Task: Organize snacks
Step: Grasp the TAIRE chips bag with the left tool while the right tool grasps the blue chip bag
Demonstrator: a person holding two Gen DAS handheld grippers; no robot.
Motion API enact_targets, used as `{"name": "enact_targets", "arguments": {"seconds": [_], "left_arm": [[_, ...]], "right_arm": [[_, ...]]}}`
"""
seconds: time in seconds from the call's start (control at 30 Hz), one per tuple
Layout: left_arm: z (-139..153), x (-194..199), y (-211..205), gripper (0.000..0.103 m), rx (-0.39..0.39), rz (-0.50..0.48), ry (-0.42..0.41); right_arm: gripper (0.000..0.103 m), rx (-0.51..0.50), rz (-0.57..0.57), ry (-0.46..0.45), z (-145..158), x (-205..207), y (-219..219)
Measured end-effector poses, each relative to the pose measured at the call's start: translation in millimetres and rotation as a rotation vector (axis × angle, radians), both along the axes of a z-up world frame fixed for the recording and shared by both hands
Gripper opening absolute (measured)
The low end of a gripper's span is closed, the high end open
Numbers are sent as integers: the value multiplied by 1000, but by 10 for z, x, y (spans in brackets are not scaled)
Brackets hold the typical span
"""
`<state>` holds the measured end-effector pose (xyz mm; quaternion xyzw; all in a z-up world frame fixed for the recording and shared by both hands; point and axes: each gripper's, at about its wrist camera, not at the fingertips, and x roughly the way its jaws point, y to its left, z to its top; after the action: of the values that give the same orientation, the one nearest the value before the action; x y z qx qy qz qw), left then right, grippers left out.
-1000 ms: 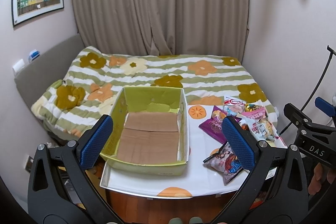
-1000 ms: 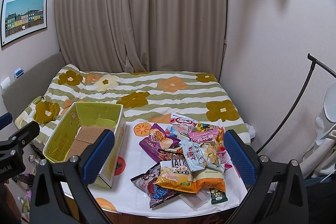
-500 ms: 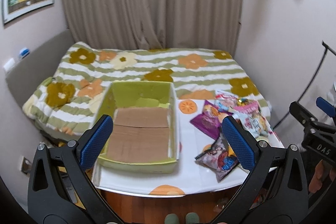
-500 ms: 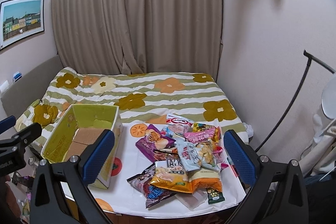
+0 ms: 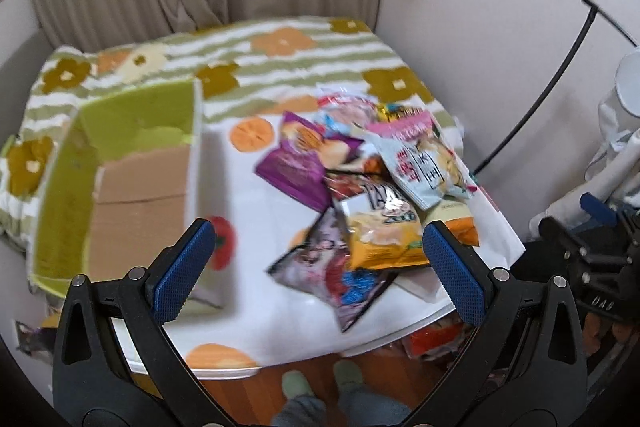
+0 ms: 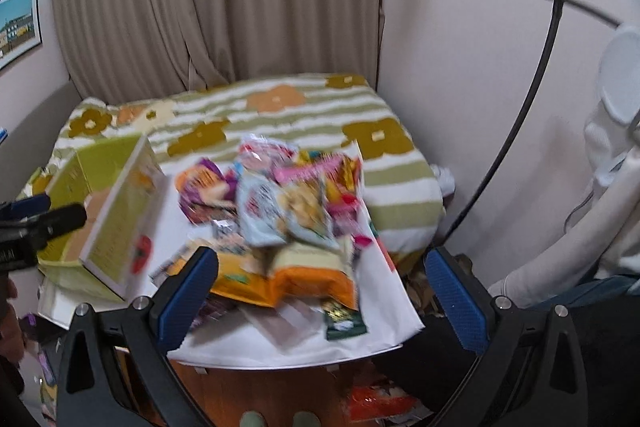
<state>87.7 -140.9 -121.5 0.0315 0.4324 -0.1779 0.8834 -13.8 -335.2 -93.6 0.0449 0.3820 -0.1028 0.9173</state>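
Evidently the snack pile (image 6: 288,211) is framed ahead of the right gripper (image 6: 320,291) — nearer it than the left gripper (image 5: 318,273); both are spread wide and nothing is held.

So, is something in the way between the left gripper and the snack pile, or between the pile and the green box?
Nothing visible blocks either path. The left gripper is open, with the snack pile just ahead of it. Between the pile and the box lies only bare tablecloth, and the box is open on top.
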Motion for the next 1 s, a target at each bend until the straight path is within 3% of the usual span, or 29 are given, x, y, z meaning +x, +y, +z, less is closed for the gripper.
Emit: {"name": "enact_targets", "arguments": {"seconds": [0.33,0.57,0.8,0.9,1.0], "left_arm": [[-797,402,-702,103,25,-26,181],[-1105,484,-881,103,44,-15,224],[-1355,568,-1031,102,93,-2,242],[-1392,594,-1048,97,108,-3,232],[-1422,620,-1086,81,131,-21,223]], "right_arm": [[103,112,128,56,-514,438,-577],[103,254,245,44,-621,968,-718],[103,363,325,100,-921,1423,-711],[103,403,354,124,-1057,1561,-684],[103,429,375,143,-1144,1661,-669]]}}
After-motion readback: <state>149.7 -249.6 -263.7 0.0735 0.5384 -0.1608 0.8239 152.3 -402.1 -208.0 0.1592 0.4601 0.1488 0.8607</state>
